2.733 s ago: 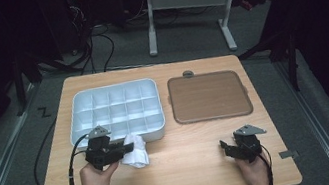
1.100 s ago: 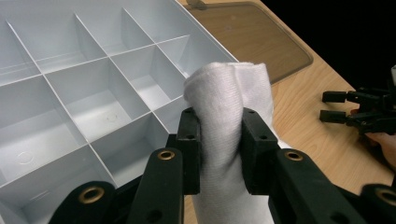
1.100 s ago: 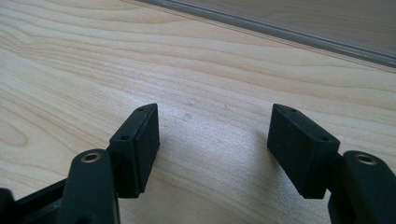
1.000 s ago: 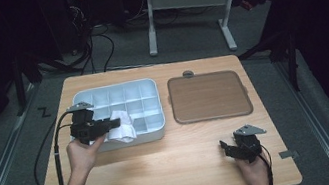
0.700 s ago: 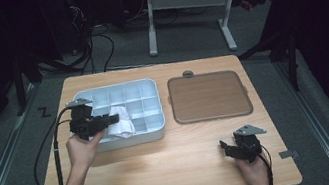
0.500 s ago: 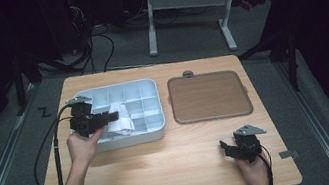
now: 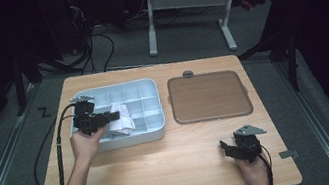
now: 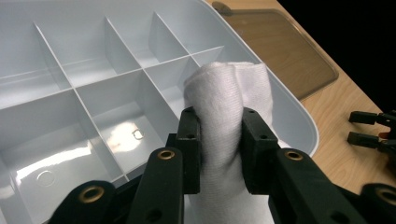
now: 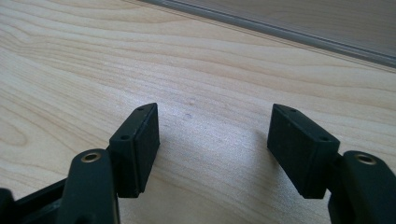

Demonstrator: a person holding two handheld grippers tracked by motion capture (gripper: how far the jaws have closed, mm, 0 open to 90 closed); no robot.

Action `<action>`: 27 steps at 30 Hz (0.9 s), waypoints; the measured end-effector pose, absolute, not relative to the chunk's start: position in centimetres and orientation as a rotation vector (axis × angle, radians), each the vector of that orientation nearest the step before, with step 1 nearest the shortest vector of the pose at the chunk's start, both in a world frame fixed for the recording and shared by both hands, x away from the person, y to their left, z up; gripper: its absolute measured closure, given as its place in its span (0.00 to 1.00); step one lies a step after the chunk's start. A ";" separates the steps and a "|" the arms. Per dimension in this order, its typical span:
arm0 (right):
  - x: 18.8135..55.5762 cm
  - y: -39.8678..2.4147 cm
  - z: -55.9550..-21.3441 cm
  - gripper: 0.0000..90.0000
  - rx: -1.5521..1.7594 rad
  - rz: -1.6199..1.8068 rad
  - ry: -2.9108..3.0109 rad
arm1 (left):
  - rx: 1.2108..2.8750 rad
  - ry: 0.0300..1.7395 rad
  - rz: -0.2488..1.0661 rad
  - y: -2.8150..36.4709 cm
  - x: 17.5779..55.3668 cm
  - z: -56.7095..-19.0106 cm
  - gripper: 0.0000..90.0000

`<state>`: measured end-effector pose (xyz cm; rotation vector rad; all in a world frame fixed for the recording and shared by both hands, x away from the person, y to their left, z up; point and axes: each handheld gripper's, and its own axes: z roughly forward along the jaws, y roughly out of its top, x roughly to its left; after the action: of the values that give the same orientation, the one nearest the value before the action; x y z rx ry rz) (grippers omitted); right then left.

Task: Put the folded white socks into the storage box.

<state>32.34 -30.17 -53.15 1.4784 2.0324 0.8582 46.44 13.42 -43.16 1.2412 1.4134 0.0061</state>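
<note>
Left gripper view: left tongs (image 8: 219,154) clamped on white cloth (image 8: 227,98) over compartment tray (image 8: 299,121); press into cell corners, wipe along dividers. Right tongs (image 9: 215,144) open, idle on worktop (image 9: 196,60).

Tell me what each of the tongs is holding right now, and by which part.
The left tongs pinch a rolled white cloth across its middle, over the divided tray. The right tongs are open, holding nothing.

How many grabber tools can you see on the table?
2. The left gripper is over the white divided tray, squeezing a white cloth. The right gripper sits open near the table's front right corner, holding nothing.
</note>
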 end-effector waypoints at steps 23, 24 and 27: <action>32.3 -30.2 -53.1 0.39 1.480 0.859 2.031 | 1.426 1.420 0.173 12.5 46.3 -46.5 0.80; 32.3 -30.2 -53.1 0.39 1.479 0.858 2.031 | 1.432 1.419 0.180 12.4 46.3 -46.5 0.80; 32.3 -30.2 -53.2 0.39 1.479 0.858 2.031 | 1.445 1.412 0.199 12.3 46.2 -46.7 0.80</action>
<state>32.34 -30.16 -53.15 1.4791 2.0313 0.8584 46.18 12.27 -46.67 1.4452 1.4124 0.1989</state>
